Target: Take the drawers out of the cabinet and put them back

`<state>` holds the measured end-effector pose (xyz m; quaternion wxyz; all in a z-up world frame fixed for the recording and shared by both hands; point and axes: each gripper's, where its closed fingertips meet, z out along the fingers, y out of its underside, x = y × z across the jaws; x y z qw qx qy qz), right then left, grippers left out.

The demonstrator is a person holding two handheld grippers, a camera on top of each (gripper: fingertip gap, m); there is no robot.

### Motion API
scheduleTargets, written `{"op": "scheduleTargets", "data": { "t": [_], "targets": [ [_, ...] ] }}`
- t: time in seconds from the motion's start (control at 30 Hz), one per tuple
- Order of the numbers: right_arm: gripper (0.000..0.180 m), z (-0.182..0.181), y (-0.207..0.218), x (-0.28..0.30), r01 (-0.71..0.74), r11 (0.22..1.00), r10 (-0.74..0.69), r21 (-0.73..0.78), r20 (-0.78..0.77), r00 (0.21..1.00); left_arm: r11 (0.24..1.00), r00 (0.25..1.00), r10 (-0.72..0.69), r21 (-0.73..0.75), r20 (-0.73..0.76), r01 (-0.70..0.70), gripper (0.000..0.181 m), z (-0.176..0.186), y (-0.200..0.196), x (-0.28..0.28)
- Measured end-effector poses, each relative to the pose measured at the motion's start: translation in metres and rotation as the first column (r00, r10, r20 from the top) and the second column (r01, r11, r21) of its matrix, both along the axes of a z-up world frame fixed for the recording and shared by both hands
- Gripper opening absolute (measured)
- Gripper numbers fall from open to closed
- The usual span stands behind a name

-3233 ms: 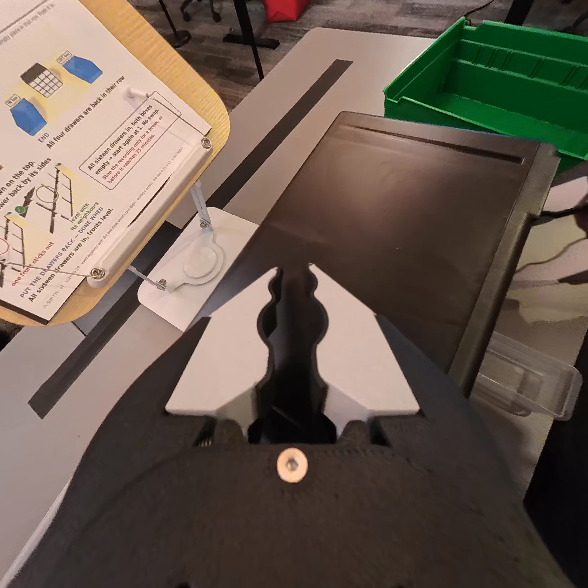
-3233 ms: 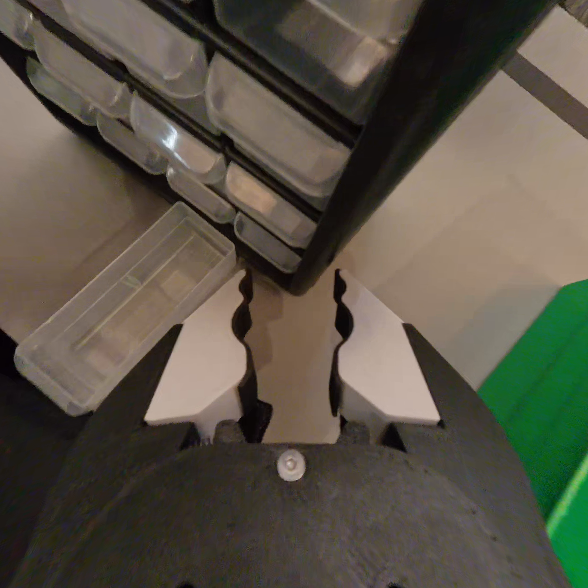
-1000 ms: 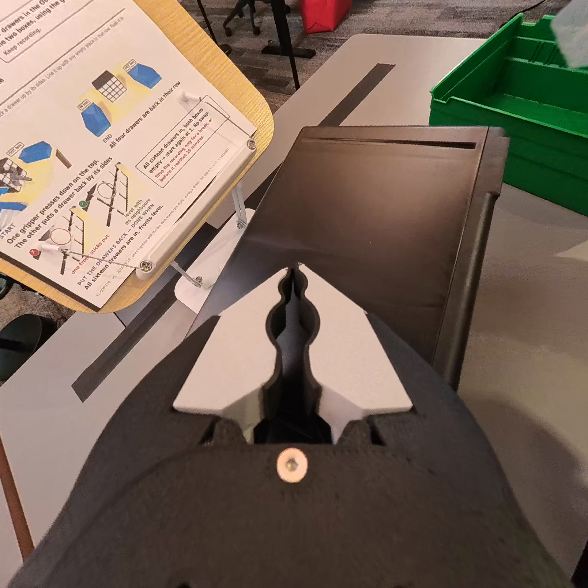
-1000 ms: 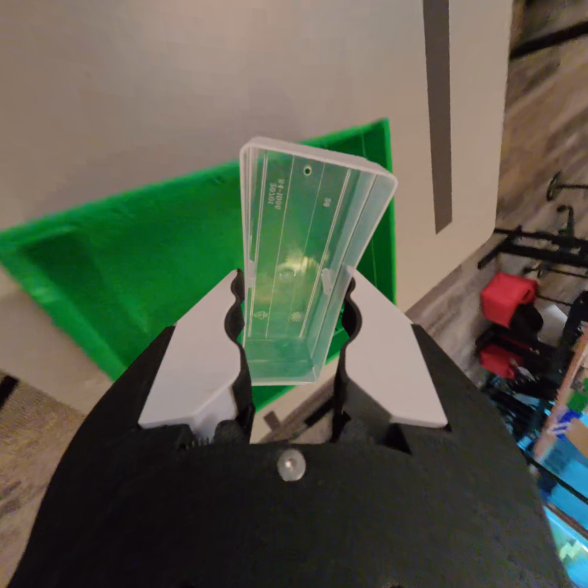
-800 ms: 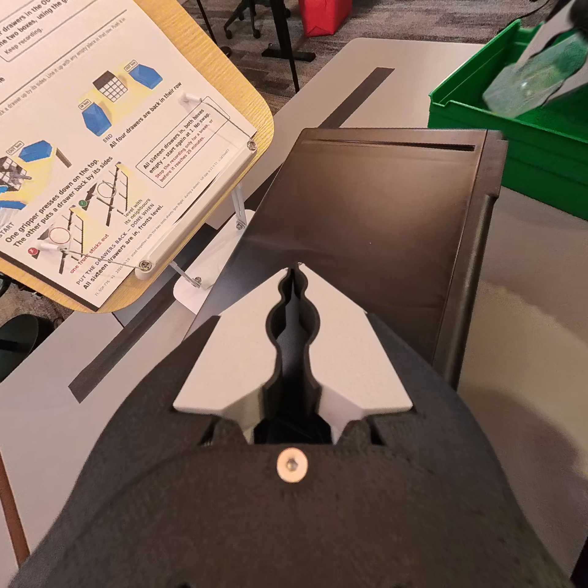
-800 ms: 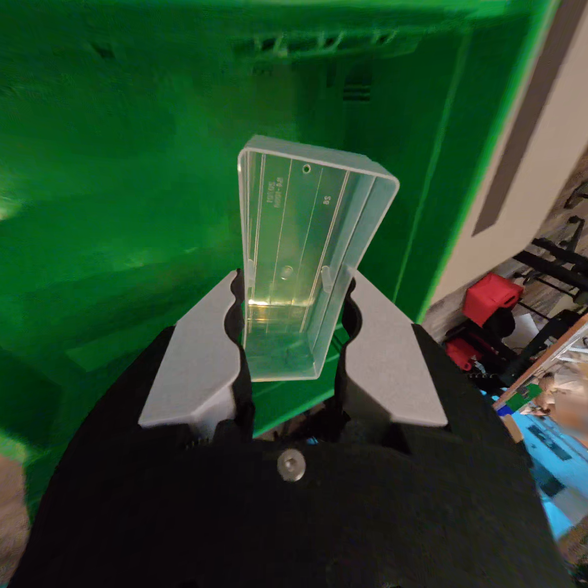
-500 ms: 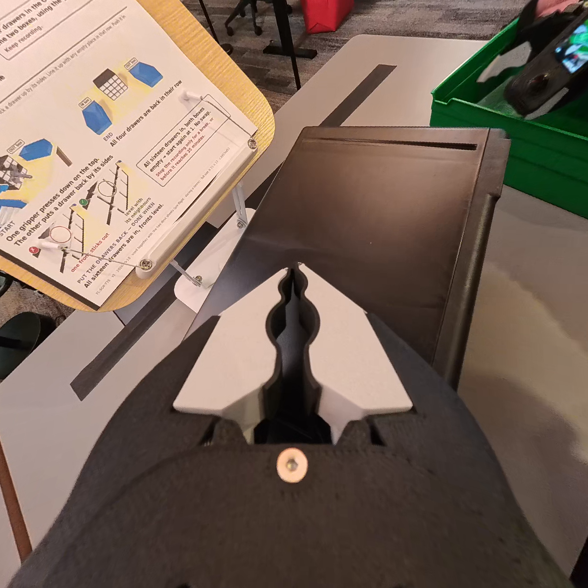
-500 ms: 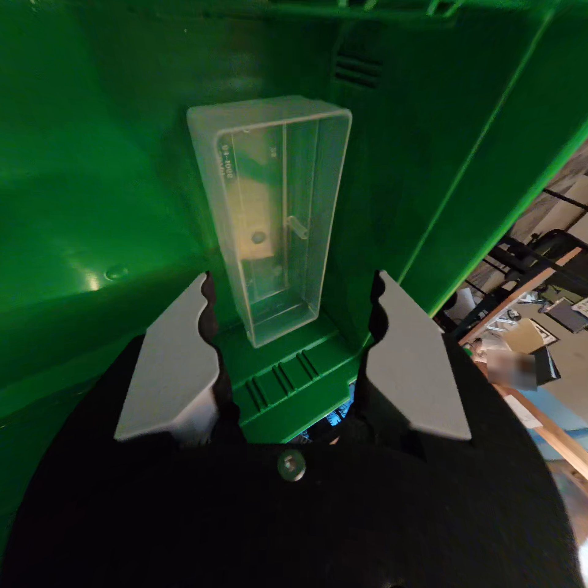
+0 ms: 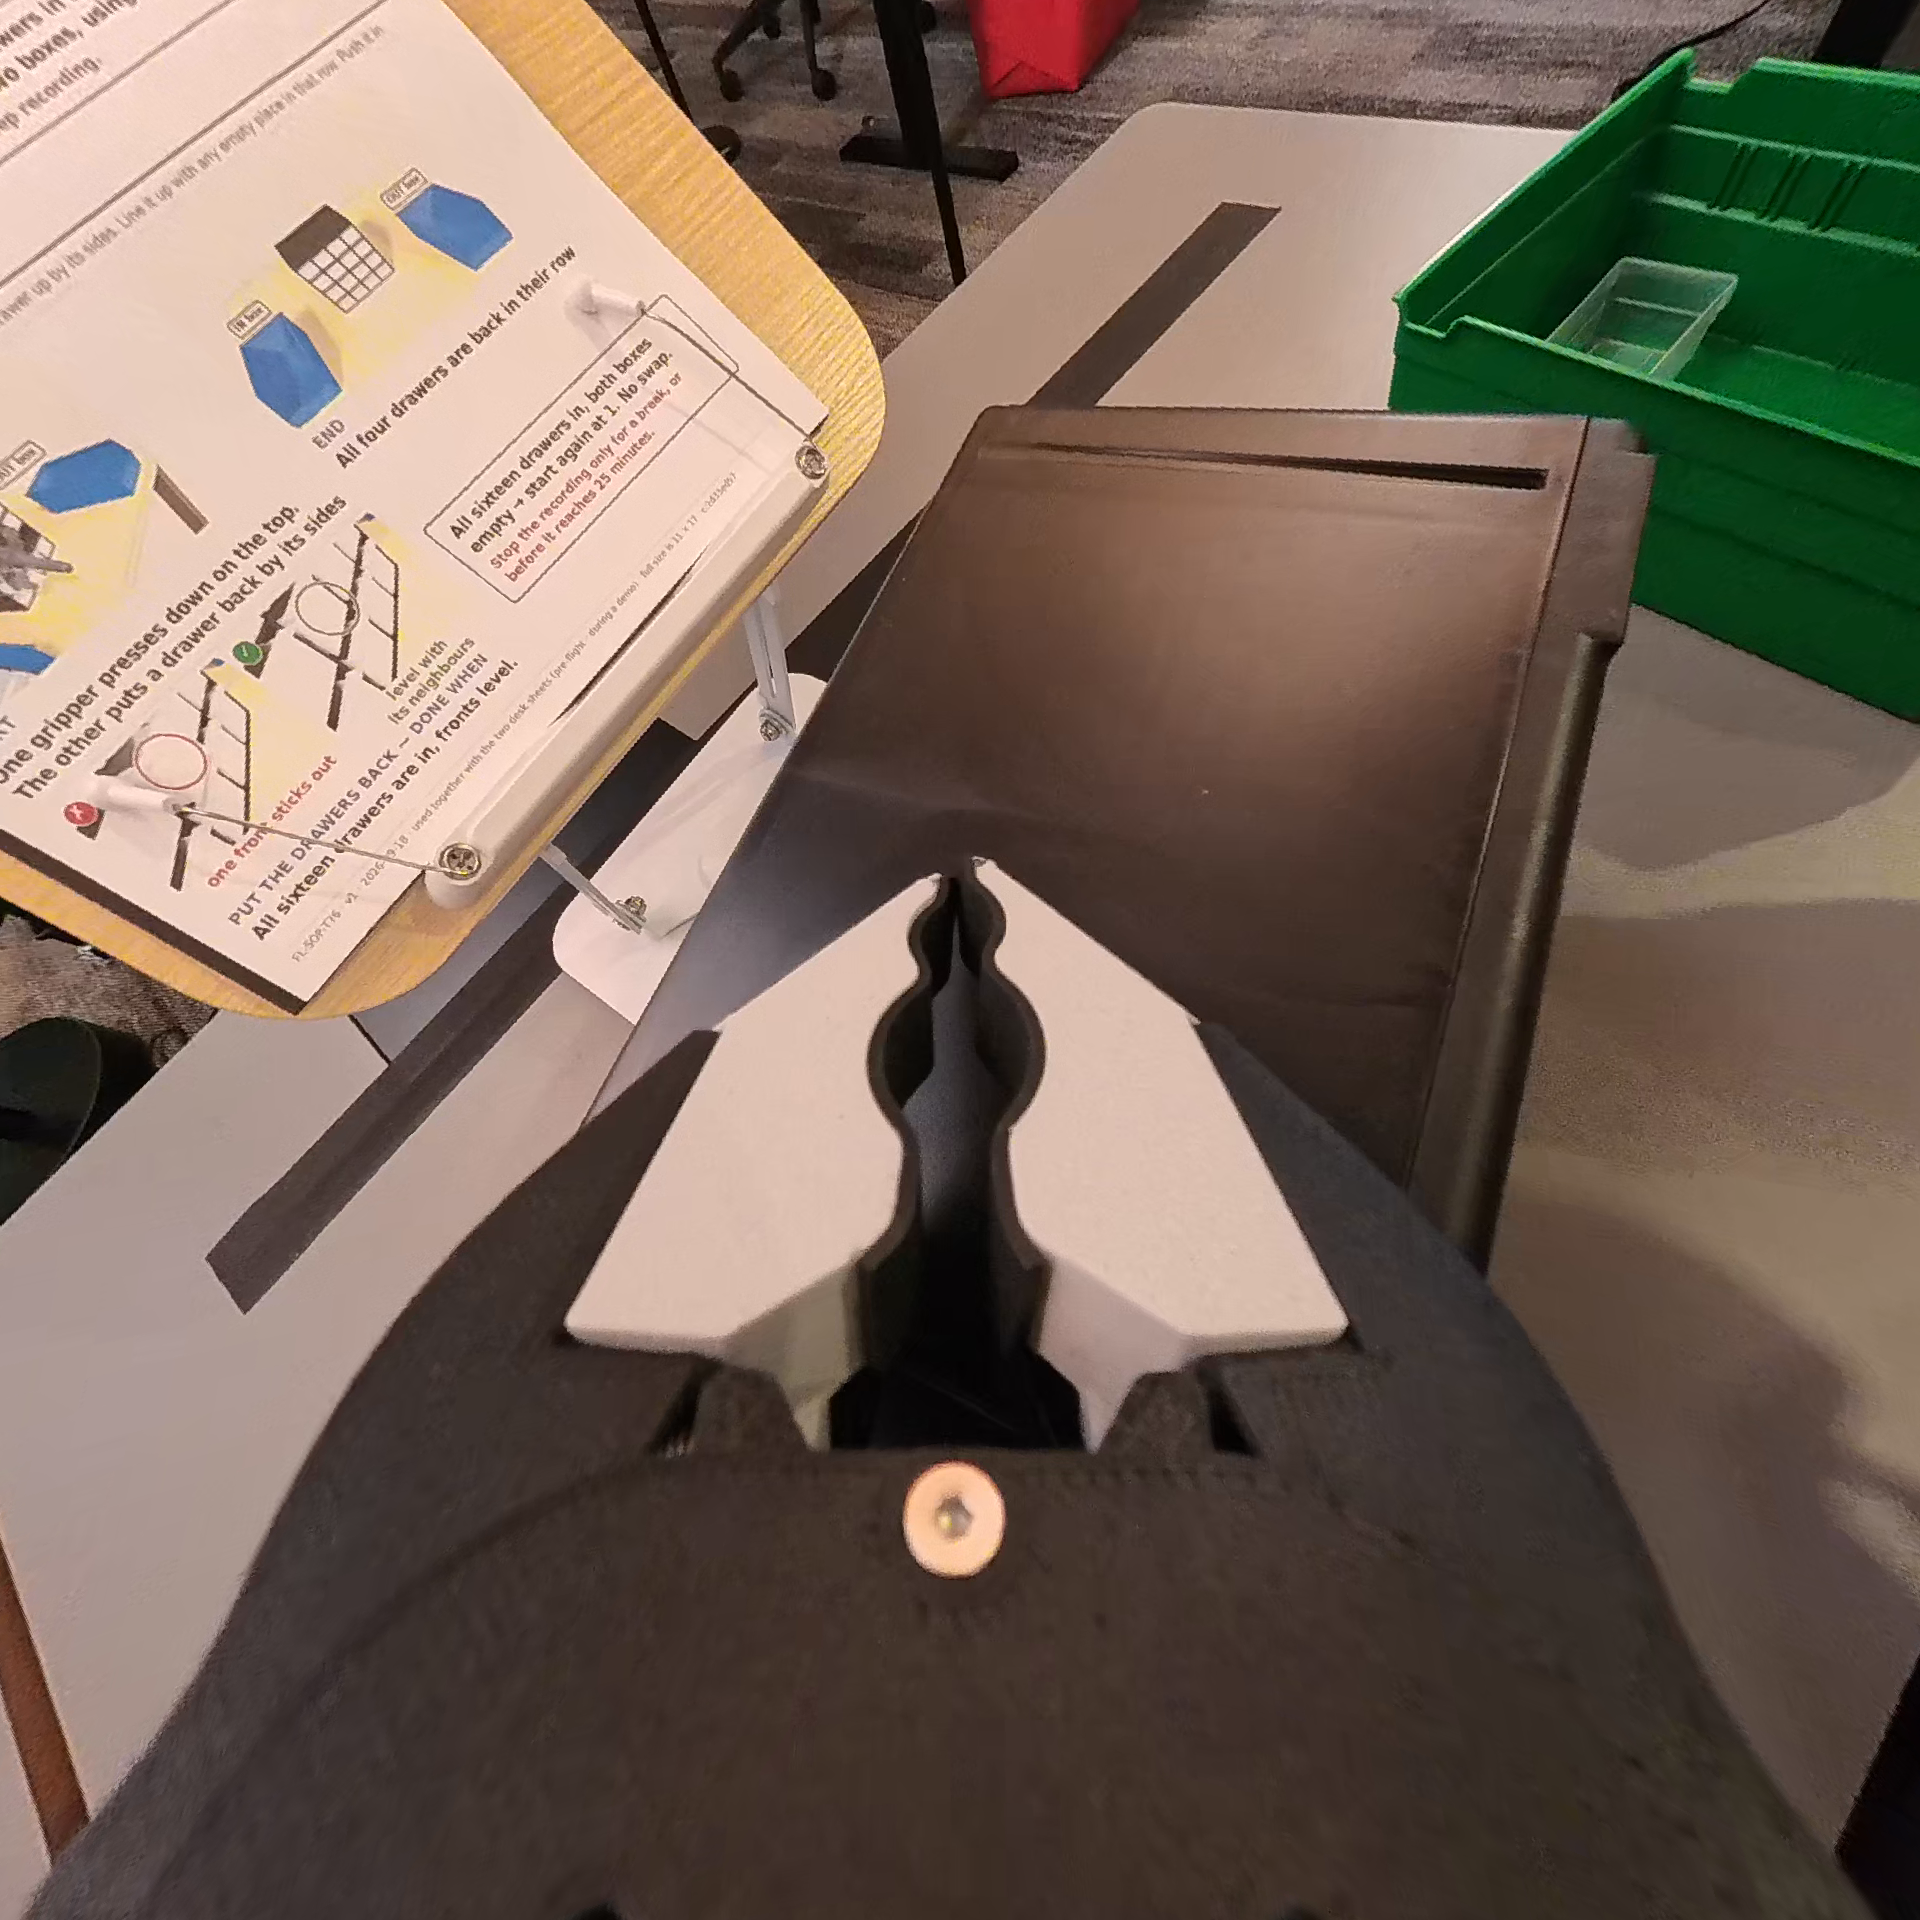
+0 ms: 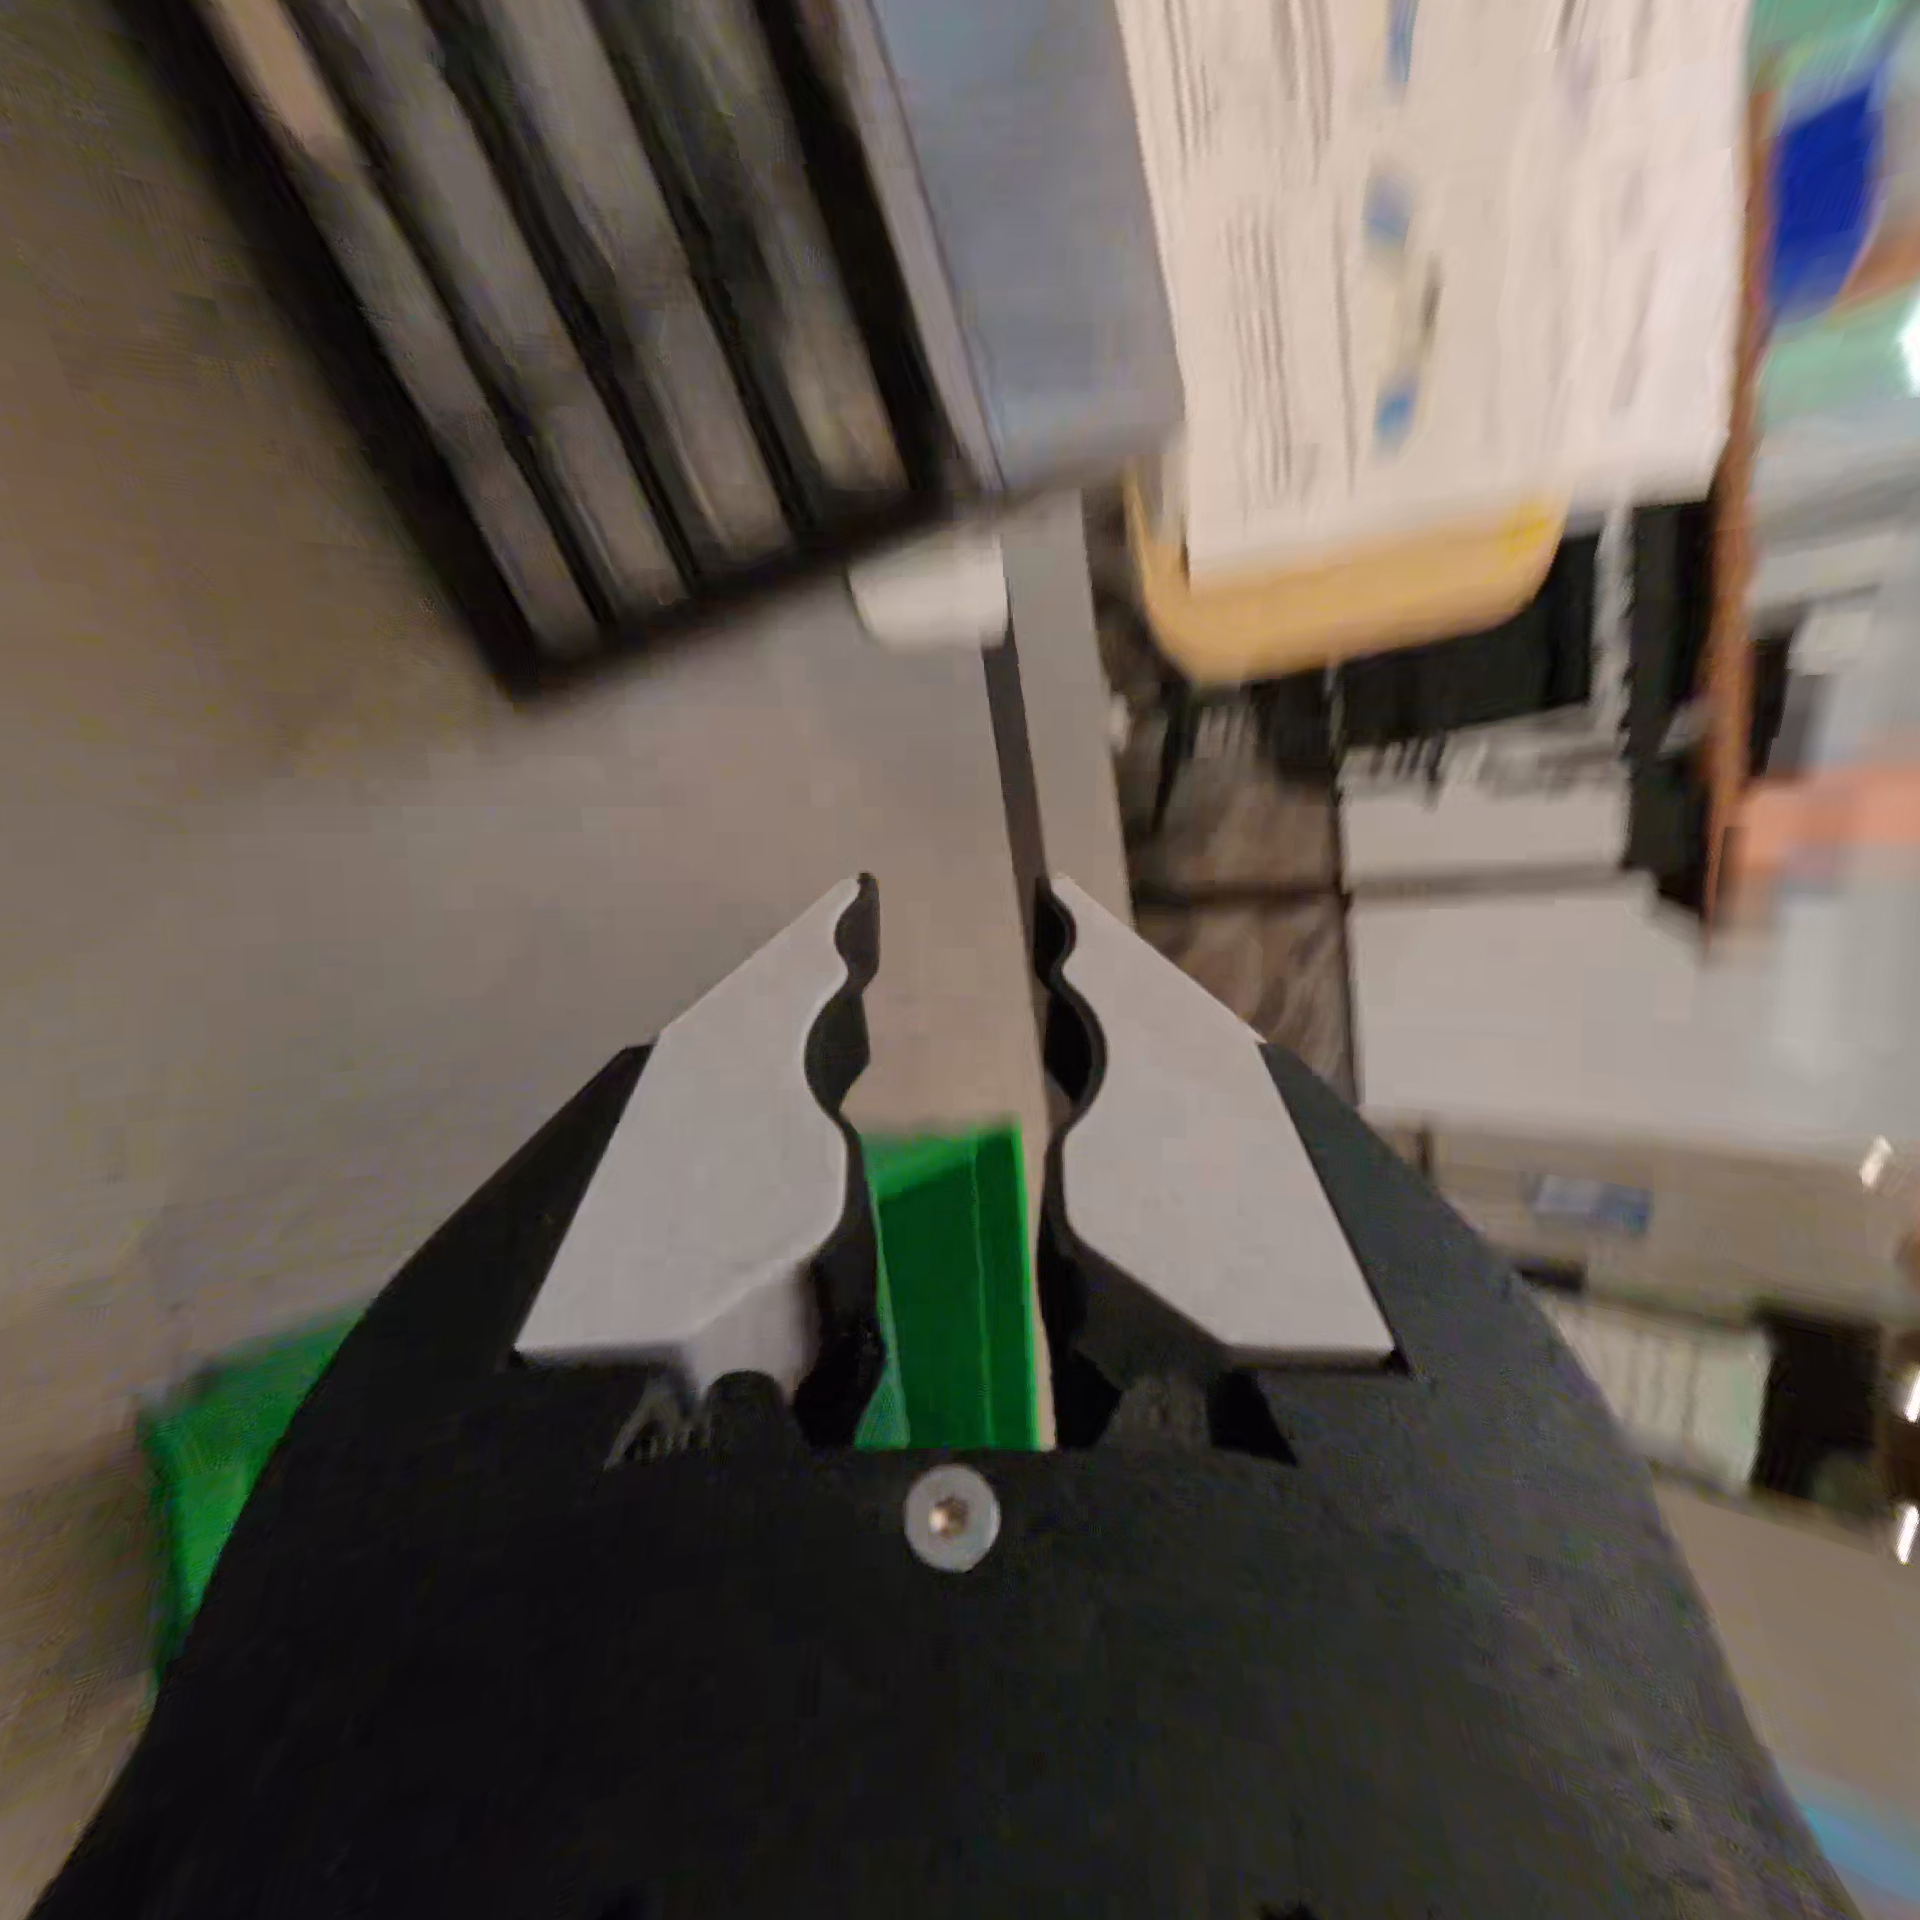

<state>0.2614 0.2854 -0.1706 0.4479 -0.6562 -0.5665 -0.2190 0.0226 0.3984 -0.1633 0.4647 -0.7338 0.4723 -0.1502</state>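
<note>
The black drawer cabinet (image 9: 1226,665) stands on the grey table, and I see its flat top from above in the left wrist view. My left gripper (image 9: 961,888) is shut and empty, resting on that top near its front edge. A clear plastic drawer (image 9: 1642,312) lies in the green bin (image 9: 1704,488) behind the cabinet on the right. In the right wrist view, which is blurred by motion, the cabinet front (image 10: 582,343) with its rows of clear drawers shows at the upper left. My right gripper (image 10: 961,894) is open and empty above the table, apart from the cabinet.
An instruction sheet on a wooden board (image 9: 343,520) stands on a white stand (image 9: 675,914) left of the cabinet. A dark strip (image 9: 727,717) runs along the table. A corner of the green bin (image 10: 945,1288) shows between my right fingers (image 10: 727,1143). Chairs and a red bag sit beyond the table.
My right gripper carried the clear drawer to the green bin, opened and left it there, then swung back toward the cabinet front. My left gripper has stayed shut on the cabinet top.
</note>
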Motion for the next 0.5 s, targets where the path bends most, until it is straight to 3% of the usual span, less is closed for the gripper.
{"op": "scheduleTargets", "data": {
  "t": [0.07, 0.13, 0.2, 0.33, 0.43, 0.5],
  "targets": [
    [0.027, -0.006, -0.022, -0.073, -0.194, 0.978, 0.194, 0.077, -0.001, 0.981, 1.0, 1.0, -0.005, -0.012, 0.012, 0.006, 0.0, 0.0, 0.0, 0.0],
    [0.033, -0.03, -0.033, -0.126, -0.286, 0.953, 0.282, 0.097, 0.048, 0.958, 0.999, 0.999, -0.012, -0.029, 0.035, 0.013, 0.0, 0.001, 0.0, 0.0],
    [0.041, -0.047, -0.027, -0.158, -0.309, 0.931, 0.285, 0.193, 0.145, 0.948, 0.999, 0.999, -0.012, -0.032, 0.034, 0.013, 0.0, 0.0, 0.0, 0.0],
    [0.045, -0.06, -0.017, -0.213, -0.377, 0.862, 0.339, 0.339, 0.167, 0.926, 1.0, 1.0, -0.007, -0.023, 0.02, 0.008, 0.0, 0.0, 0.0, 0.0],
    [0.043, -0.065, 0.001, -0.232, -0.39, 0.814, 0.323, 0.43, 0.224, 0.92, 1.0, 0.999, -0.008, -0.028, 0.033, 0.009, 0.0, 0.0, 0.0, 0.0],
    [0.031, -0.066, 0.01, -0.239, -0.38, 0.804, 0.318, 0.458, 0.209, 0.925, 1.0, 0.999, -0.008, -0.029, 0.037, 0.009, 0.0, 0.001, 0.0, 0.0]
  ]
}}
